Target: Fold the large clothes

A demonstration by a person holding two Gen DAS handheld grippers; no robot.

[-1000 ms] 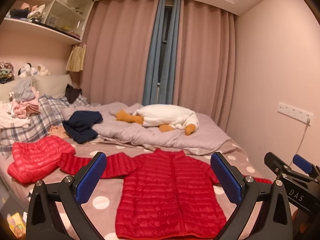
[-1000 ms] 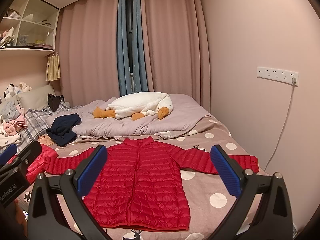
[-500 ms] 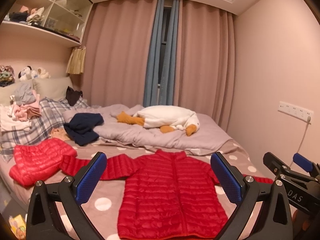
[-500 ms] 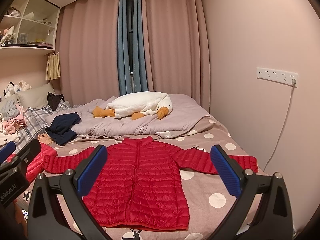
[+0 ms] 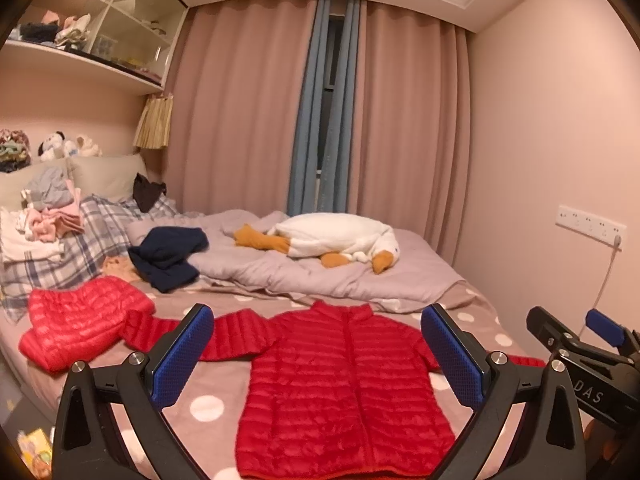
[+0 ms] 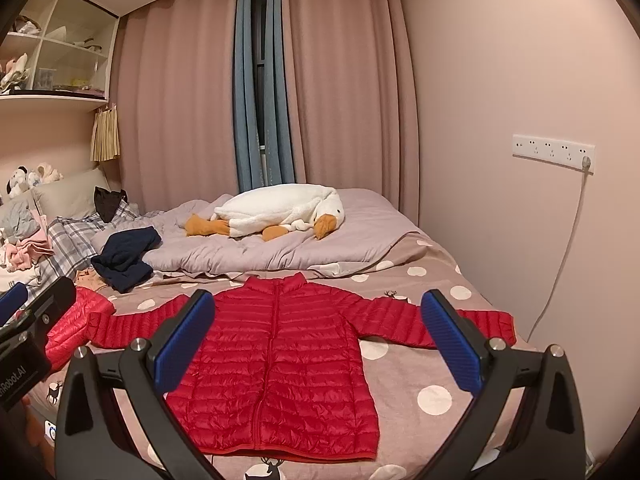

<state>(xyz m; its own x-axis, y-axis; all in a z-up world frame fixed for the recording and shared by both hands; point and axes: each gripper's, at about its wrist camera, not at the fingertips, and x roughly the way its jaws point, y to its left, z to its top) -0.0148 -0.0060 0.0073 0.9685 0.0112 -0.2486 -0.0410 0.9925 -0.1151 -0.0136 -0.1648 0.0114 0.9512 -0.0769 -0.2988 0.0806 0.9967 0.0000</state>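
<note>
We hold our left gripper [image 5: 318,354] and right gripper [image 6: 318,340] wide apart and empty above the red jacket [image 6: 276,364] spread flat on the bed [image 6: 404,380].

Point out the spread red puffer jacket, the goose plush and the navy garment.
spread red puffer jacket [image 6: 280,360], right wrist view, on its front by the zipper.
goose plush [image 6: 280,208], right wrist view, on its white body.
navy garment [image 5: 168,256], left wrist view, on its crumpled middle.
</note>
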